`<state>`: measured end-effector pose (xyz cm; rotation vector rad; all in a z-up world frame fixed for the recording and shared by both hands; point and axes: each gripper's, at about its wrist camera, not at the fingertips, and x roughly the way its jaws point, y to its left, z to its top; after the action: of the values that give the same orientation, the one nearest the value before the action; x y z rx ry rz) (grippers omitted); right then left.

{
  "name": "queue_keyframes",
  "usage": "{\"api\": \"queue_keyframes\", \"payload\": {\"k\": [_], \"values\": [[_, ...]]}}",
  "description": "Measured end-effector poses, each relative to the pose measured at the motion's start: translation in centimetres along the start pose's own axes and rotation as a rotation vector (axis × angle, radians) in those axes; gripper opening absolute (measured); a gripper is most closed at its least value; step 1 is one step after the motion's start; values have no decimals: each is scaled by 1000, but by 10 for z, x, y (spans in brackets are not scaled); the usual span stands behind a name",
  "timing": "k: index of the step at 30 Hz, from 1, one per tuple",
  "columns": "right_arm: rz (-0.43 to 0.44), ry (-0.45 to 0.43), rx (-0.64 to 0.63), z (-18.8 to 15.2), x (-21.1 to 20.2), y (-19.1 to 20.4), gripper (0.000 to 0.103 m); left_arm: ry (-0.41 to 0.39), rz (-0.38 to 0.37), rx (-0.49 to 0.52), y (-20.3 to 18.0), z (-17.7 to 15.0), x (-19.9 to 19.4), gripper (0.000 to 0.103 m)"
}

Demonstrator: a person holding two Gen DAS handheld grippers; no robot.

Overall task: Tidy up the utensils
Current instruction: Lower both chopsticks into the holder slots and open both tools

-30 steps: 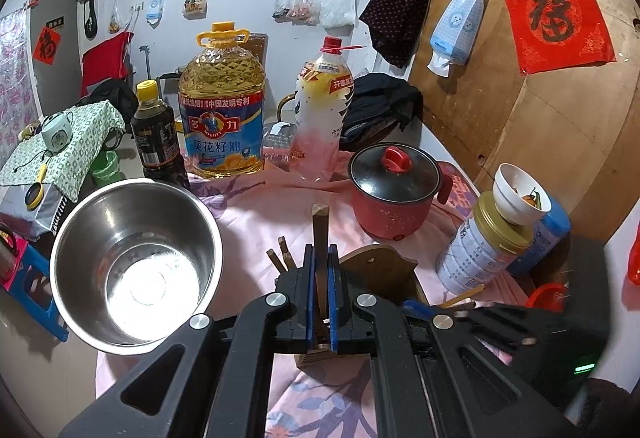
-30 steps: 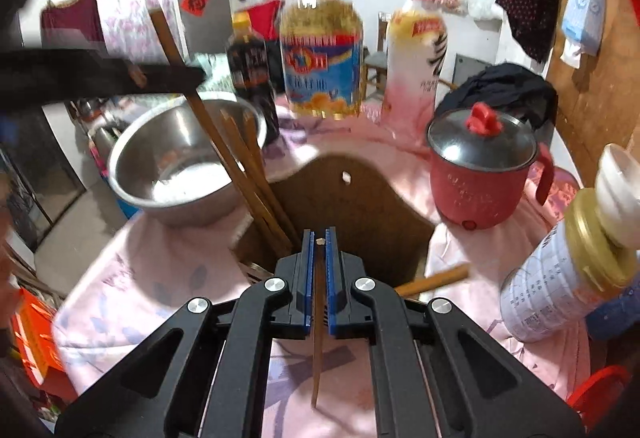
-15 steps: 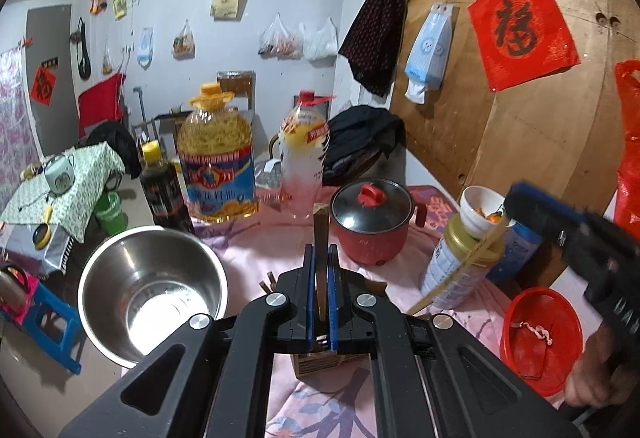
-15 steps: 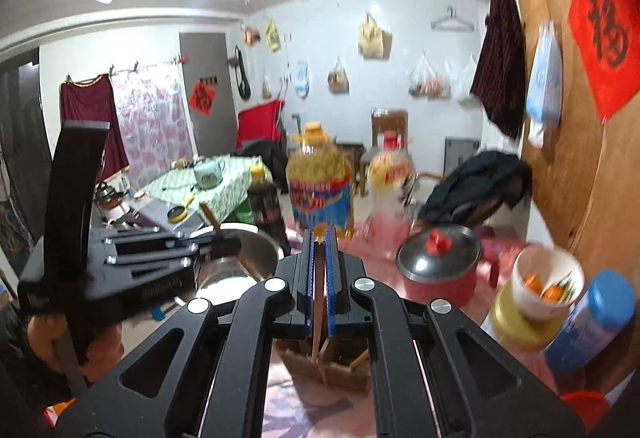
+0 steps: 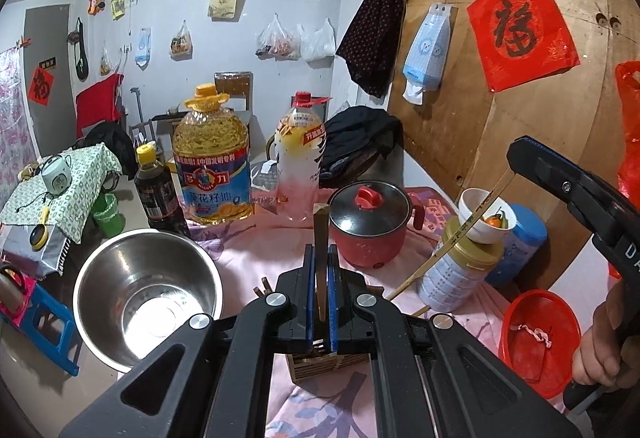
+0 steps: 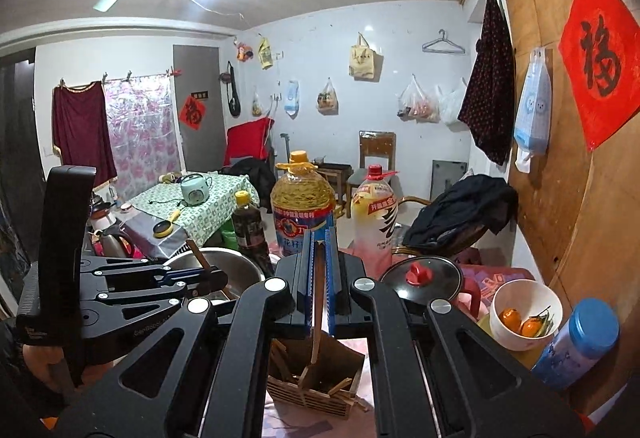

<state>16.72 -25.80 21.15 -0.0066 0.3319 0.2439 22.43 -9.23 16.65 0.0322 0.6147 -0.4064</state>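
Clamping one thin wooden chopstick (image 5: 321, 238) each, left gripper (image 5: 321, 278) and right gripper (image 6: 319, 262) hover above the slatted wooden utensil holder (image 6: 320, 394).

steel bowl (image 5: 146, 298): bare metal, polished, mirror glare inside; red pot (image 5: 372, 234): glossy body, dark shiny lid, red plastic knob; oil jug (image 5: 214, 161): clear plastic, glossy paper label; tablecloth (image 5: 280, 234): pink printed cloth, matt; utensil holder (image 6: 316, 378): slatted raw wood, matt; chopstick (image 5: 460, 234): pale wood or bamboo, smooth; left gripper (image 5: 320, 278): matt black plastic frame, blue pads, bright metal screw heads; red basket (image 5: 540, 334): shiny plastic; right wall: bare plywood, rough grain
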Motion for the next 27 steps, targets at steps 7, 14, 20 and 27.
{"api": "queue_keyframes", "payload": {"k": [7, 14, 20, 27], "values": [[6, 81, 36, -21, 45, -12, 6, 81, -10, -28, 11, -10, 46, 6], [29, 229, 84, -67, 87, -23, 11, 158, 10, -50, 17, -32, 81, 48], [27, 224, 97, -64, 82, -28, 12, 140, 37, -46, 13, -28, 75, 55], [3, 155, 82, -48, 46, -20, 32, 60, 96, -84, 18, -22, 32, 75]]}}
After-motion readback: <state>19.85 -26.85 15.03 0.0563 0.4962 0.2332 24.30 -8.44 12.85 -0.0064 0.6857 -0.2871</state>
